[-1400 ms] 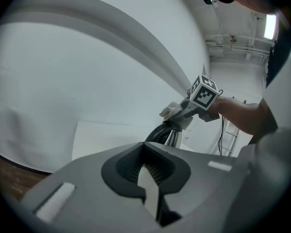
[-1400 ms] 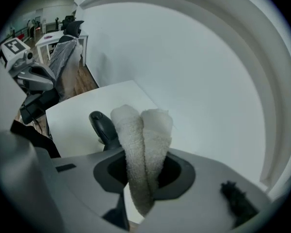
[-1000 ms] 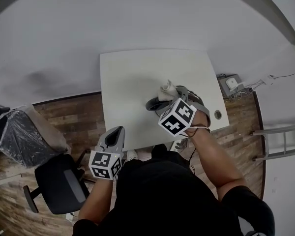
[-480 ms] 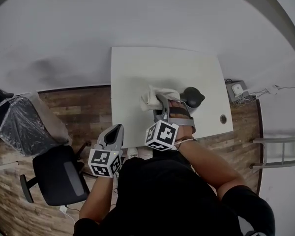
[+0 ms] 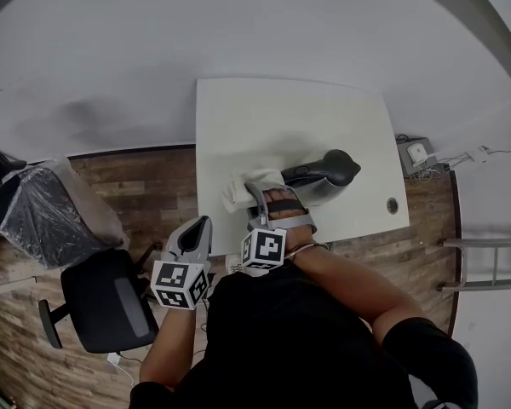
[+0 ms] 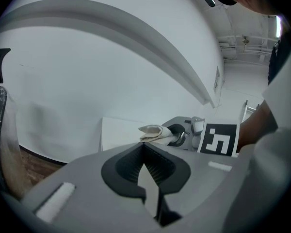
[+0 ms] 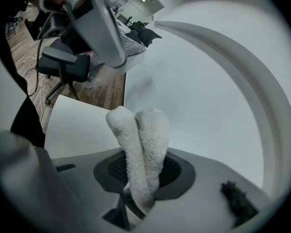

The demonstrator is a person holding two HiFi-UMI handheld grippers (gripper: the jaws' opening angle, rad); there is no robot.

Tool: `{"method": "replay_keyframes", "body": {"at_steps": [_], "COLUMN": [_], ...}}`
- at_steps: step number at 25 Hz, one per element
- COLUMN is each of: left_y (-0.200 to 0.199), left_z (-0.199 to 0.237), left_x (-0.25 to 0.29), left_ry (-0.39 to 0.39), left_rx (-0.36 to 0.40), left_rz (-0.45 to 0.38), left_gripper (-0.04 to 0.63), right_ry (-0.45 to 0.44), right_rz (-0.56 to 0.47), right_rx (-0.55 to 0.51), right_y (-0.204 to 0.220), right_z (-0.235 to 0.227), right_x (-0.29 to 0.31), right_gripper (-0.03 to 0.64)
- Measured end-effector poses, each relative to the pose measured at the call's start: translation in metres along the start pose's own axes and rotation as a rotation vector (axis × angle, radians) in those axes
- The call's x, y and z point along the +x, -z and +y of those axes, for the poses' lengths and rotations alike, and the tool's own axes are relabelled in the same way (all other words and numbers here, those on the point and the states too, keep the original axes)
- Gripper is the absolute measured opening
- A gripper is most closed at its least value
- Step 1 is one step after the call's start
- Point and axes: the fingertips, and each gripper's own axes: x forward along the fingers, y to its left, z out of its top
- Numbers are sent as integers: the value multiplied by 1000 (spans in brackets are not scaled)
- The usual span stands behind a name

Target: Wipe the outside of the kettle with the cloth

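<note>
**Head view.** The kettle (image 5: 322, 180), grey with a dark handle, sits on the white table (image 5: 264, 118) toward the person's side. The right gripper (image 5: 260, 196) is just left of the kettle, clamped on the cloth (image 5: 238, 196). The cloth bunches out beyond the jaws on the side away from the kettle, and no contact with the kettle wall is visible. Gripping the cloth by one end probably leaves a free pad to wipe with. The left gripper (image 5: 202, 226) hangs well left of the kettle and off the table, above a chair (image 5: 102, 309). It likely waits to steady the kettle. Only this view shows the kettle and its distance from each gripper.

**Left gripper view.** The left gripper's jaws are pressed together with nothing between them, which the head view cannot show. Beyond them the cloth (image 6: 154, 132) juts from the right gripper, with that gripper's marker cube (image 6: 218, 140) beside it. The kettle cannot be made out here, apparently hidden behind the right gripper.

**Right gripper view.** The cloth (image 7: 141, 144) is folded double and rises between the squeezed jaws as two thick terry lobes. It is pinched low, near the jaw roots. This confirms a firm hold with ample cloth exposed. The view looks away from the kettle, over a bare part of the table toward the chair, so the kettle is absent. By this judgement the gripper must turn back toward the kettle before wiping can begin.
</note>
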Motion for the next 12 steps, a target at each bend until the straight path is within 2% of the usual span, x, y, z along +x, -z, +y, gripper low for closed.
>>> {"method": "replay_keyframes", "body": {"at_steps": [4, 12], "left_y": [8, 13], "left_z": [6, 6], "left_x": [-9, -15], "left_ry": [-34, -59], "left_rx": [-9, -8], "left_rz": [17, 41], "left_gripper": [7, 7], "right_ry": [-71, -140], "right_rz": [33, 91], "right_rx": [6, 53], "right_y": [15, 44], "right_z": [29, 53], "right_x": [22, 43], "right_gripper": [101, 101]}}
